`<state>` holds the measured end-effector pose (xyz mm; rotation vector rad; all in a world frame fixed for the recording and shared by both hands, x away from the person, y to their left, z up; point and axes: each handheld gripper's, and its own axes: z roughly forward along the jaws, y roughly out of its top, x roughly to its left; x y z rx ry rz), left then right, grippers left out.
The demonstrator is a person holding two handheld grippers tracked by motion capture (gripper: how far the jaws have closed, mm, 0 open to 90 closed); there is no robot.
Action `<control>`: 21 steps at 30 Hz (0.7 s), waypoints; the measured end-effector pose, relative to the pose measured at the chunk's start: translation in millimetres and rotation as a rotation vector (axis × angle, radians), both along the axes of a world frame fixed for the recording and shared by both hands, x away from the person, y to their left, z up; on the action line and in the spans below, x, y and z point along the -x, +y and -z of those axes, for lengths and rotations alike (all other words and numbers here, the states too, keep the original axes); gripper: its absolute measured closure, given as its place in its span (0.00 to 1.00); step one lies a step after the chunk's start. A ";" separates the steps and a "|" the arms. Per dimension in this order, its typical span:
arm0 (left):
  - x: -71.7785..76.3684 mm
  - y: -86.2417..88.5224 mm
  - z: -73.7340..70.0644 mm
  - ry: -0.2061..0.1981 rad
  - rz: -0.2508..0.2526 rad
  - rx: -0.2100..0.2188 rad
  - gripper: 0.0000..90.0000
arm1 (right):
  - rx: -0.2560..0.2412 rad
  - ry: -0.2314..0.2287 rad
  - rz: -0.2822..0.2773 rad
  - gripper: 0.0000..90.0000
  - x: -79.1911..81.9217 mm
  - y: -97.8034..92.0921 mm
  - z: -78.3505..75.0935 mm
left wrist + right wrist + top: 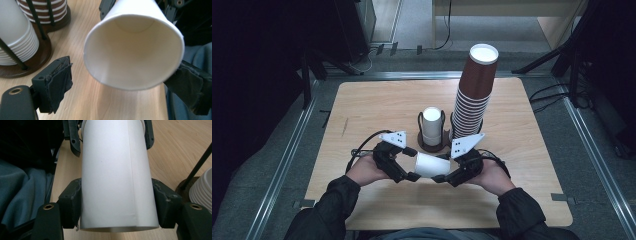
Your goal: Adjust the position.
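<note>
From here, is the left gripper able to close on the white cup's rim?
Probably yes. The white cup lies sideways in the right gripper, its open mouth between the left gripper's spread jaws, with nothing between.

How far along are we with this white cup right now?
Done: one white cup is off the stacks, lying sideways between both grippers above the table. In hand: the right gripper clamps its base end; the left gripper sits open at its rim, one pad touching. Left: probably setting it down somewhere; the white stack and brown stack remain in the holder.
</note>
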<state>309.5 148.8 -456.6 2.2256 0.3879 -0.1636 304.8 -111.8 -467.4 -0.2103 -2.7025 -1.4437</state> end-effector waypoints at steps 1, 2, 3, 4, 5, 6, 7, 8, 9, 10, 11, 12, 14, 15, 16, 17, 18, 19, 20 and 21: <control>0.1 -0.5 -0.3 -0.002 -0.004 0.004 0.10 | -0.010 -0.002 -0.005 0.38 0.1 0.1 -0.2; 0.1 -0.9 -0.8 -0.003 -0.006 0.002 0.10 | -0.014 0.001 -0.007 0.38 0.4 0.1 -0.5; 0.8 -1.7 -1.7 -0.014 -0.011 0.014 0.10 | -0.019 -0.002 -0.007 0.38 0.3 0.2 -0.7; 0.9 -1.8 -2.4 -0.009 0.001 0.027 0.13 | -0.021 0.009 0.000 0.38 0.5 0.0 -1.0; 1.1 -2.6 -2.7 -0.003 0.004 0.037 0.16 | -0.027 0.015 0.000 0.38 0.1 0.0 -0.8; 1.2 -3.6 -2.7 0.000 0.006 0.038 0.16 | -0.030 0.016 -0.002 0.38 -0.2 -0.2 -0.8; 1.4 -4.6 -2.3 0.001 0.010 0.039 0.16 | -0.034 0.021 -0.001 0.38 -0.2 -0.1 -0.7; 1.7 -5.2 -2.0 0.002 0.013 0.036 0.16 | -0.038 0.026 -0.001 0.38 -0.2 0.1 -0.7; 2.1 -6.0 -1.6 0.002 0.015 0.033 0.16 | -0.041 0.030 -0.004 0.38 -0.4 0.3 -0.7; 2.3 -6.7 -1.3 0.007 0.022 0.034 0.16 | -0.049 0.036 -0.006 0.38 -0.5 0.6 -0.6; 2.6 -6.8 -1.5 0.001 0.023 0.033 0.17 | -0.056 0.042 -0.009 0.38 -0.8 1.3 -0.6; 2.8 -6.3 -2.4 -0.005 0.027 0.039 0.18 | -0.056 0.042 -0.010 0.38 -0.7 1.5 -0.6; 2.1 -5.0 -3.0 0.012 0.035 0.057 0.24 | -0.052 0.048 -0.011 0.38 -0.7 2.2 -0.1; 1.5 -4.6 -2.7 0.023 0.038 0.058 0.25 | -0.050 0.051 -0.014 0.38 -0.8 2.2 0.2; 1.2 -4.0 -2.3 0.033 0.040 0.060 0.26 | -0.050 0.050 -0.017 0.38 -0.9 2.3 0.3; 1.2 -3.8 -2.4 0.034 0.042 0.059 0.26 | -0.048 0.053 -0.018 0.38 -0.8 2.4 0.3; 1.3 -3.7 -2.7 0.036 0.047 0.057 0.27 | -0.048 0.054 -0.019 0.38 -0.8 2.6 0.4; 1.4 -3.6 -3.1 0.032 0.051 0.054 0.27 | -0.048 0.056 -0.021 0.38 -0.7 2.6 0.5; 1.9 -3.6 -3.5 0.033 0.052 0.054 0.28 | -0.048 0.057 -0.022 0.38 -0.7 2.5 0.5; 2.2 -3.5 -3.9 0.036 0.054 0.053 0.28 | -0.050 0.056 -0.026 0.38 -0.6 2.2 0.5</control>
